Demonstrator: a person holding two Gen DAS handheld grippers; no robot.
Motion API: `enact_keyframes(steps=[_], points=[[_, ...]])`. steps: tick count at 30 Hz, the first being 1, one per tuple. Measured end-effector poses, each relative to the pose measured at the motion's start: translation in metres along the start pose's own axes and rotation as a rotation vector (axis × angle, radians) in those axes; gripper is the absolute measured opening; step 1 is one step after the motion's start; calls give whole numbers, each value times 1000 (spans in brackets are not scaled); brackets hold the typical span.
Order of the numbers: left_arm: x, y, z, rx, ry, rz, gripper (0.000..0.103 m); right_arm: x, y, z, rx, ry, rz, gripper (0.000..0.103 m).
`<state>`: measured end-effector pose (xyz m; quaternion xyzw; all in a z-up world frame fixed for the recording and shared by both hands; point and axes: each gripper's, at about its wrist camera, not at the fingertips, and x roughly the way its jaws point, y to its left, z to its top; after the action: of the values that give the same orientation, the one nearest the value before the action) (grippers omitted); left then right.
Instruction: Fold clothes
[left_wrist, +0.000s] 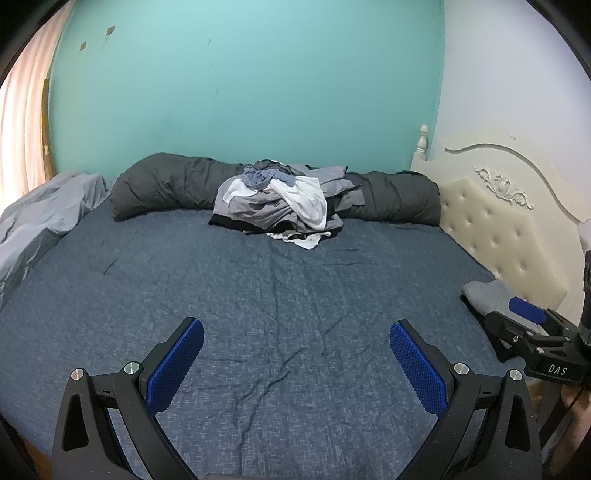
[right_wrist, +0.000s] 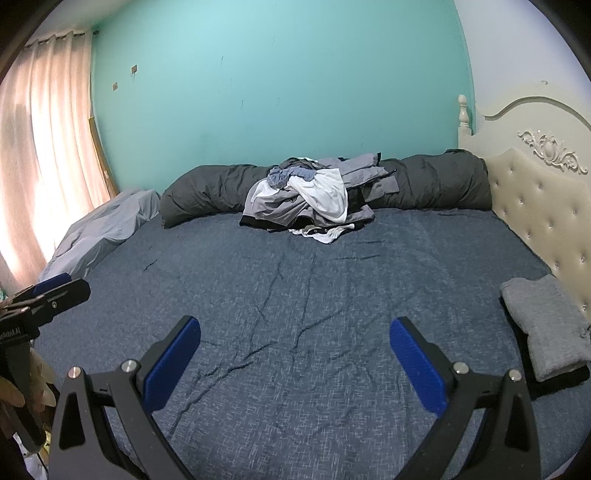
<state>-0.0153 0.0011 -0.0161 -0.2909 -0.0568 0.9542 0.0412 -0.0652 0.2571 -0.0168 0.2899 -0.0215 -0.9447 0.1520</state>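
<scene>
A heap of unfolded clothes (left_wrist: 280, 201) (right_wrist: 314, 199), grey, white, blue and black, lies at the far side of the bed against a rolled dark grey duvet (left_wrist: 166, 184) (right_wrist: 207, 192). One folded grey garment (right_wrist: 546, 325) (left_wrist: 487, 295) rests on a black one at the bed's right edge, by the headboard. My left gripper (left_wrist: 296, 328) hovers open over the blue sheet, nothing between its fingers. My right gripper (right_wrist: 295, 326) is open too, also over bare sheet. Each gripper shows at the edge of the other's view.
The blue bedsheet (left_wrist: 277, 295) (right_wrist: 295, 295) is wrinkled across the middle. A light grey blanket (left_wrist: 44, 218) (right_wrist: 107, 229) is bunched at the left. A cream tufted headboard (left_wrist: 498, 236) (right_wrist: 539, 206) bounds the right side, a teal wall the back, curtains (right_wrist: 44, 147) the left.
</scene>
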Motion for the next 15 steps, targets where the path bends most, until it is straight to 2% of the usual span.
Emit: enact_keyframes(steps=[15], points=[[86, 32, 18, -6, 44, 16, 103, 84, -12, 16, -11, 60, 19, 103]])
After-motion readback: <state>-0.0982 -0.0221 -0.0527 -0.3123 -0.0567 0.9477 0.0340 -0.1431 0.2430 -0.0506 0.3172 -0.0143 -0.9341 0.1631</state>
